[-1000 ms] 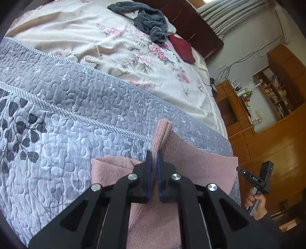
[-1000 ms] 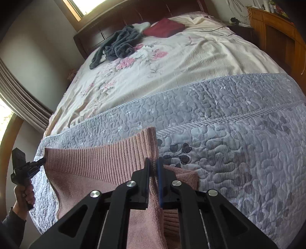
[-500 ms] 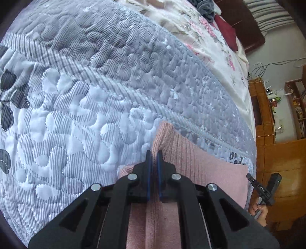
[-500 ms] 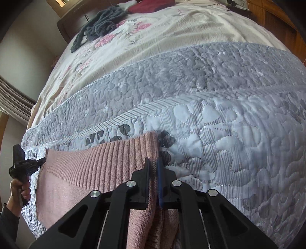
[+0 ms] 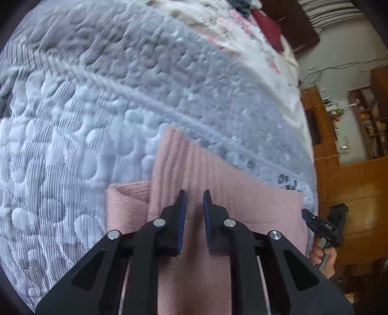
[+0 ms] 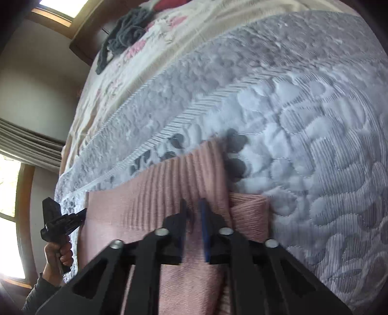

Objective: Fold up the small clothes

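Bed (image 6: 303, 80) fills both views: grey quilted cover near the foot, a floral cream sheet beyond, with a dark grey garment (image 6: 126, 34) and a red cushion (image 5: 266, 21) far up by the headboard. The pink knitted sweater (image 5: 218, 206) lies flat on the grey cover close to the bed's near edge, ribbed hem laid over the body, a folded-in sleeve (image 6: 249, 213) poking out at the side. Left gripper (image 5: 194, 213) sits above one hem corner, jaws a narrow gap apart, nothing pinched between them. Right gripper (image 6: 194, 218) is above the other corner, jaws likewise slightly parted and empty; the frames are motion-blurred. Fold looks just laid down. Risks, as a judgement: a blue pad could snag the loose rib knit on the way out and drag the hem back, undoing the fold; the springy knit and puffy quilt may let the layer creep; the sweater lies near the bed's edge, so a tug toward the person could slide it off. Wooden shelves (image 5: 368, 121) against the wall hold small clutter, too small to identify.
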{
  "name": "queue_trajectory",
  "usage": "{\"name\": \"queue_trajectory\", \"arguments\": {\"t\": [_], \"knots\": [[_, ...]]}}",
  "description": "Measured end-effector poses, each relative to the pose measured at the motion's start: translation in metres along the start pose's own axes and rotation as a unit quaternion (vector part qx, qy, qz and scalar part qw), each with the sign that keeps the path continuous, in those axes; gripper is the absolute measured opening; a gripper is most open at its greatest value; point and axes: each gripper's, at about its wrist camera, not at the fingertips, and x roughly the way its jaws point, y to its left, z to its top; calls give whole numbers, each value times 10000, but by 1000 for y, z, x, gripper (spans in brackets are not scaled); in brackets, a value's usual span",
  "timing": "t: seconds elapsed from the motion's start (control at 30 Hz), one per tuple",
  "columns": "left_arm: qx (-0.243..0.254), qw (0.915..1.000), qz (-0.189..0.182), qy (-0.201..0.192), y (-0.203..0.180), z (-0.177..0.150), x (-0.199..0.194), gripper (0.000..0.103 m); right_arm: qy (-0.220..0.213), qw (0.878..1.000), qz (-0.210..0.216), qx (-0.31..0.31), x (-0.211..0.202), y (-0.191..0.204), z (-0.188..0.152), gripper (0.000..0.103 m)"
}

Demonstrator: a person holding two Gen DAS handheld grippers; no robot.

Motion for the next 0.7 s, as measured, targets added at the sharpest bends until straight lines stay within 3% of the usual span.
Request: {"name": "queue_trajectory", "arguments": {"t": [0.07,0.1,0.23,0.27,0.33,0.4,0.5,0.57,0.67,0.7], "knots": [[13,10000,-65,-38,-4,0,-6,0,-22,9996,112,256,-4,-7,3,0],[87,9997,-209,-101,-10,-1,-15,4,-84,9996,174,227,-12,-2,2,4],[689,9909,-1147,-118,-33,-36,-52,6,62,9944,1046,-138,-34,31,-25,4],[784,9898,-1186,-29,-33,-48,-52,6,182,9936,1087,-247,-30,36,-34,4],[779,9937,-785,160,-21,-62,-39,8,399,9955,797,-333,-14,33,-46,4],[516,9969,-540,261,1,-66,-25,1,410,9965,715,-138,-2,17,-48,0],[437,9972,-590,131,0,-66,-37,2,338,9969,712,69,-12,19,-50,3],[651,9942,-846,93,-13,-77,-54,7,335,9945,989,-96,-24,38,-63,4],[1006,9873,-1218,139,-29,-114,-73,7,687,9887,1191,-595,-27,65,-101,4],[1042,9876,-1152,215,-27,-129,-71,9,850,9870,1194,-653,-21,68,-114,4]]}}
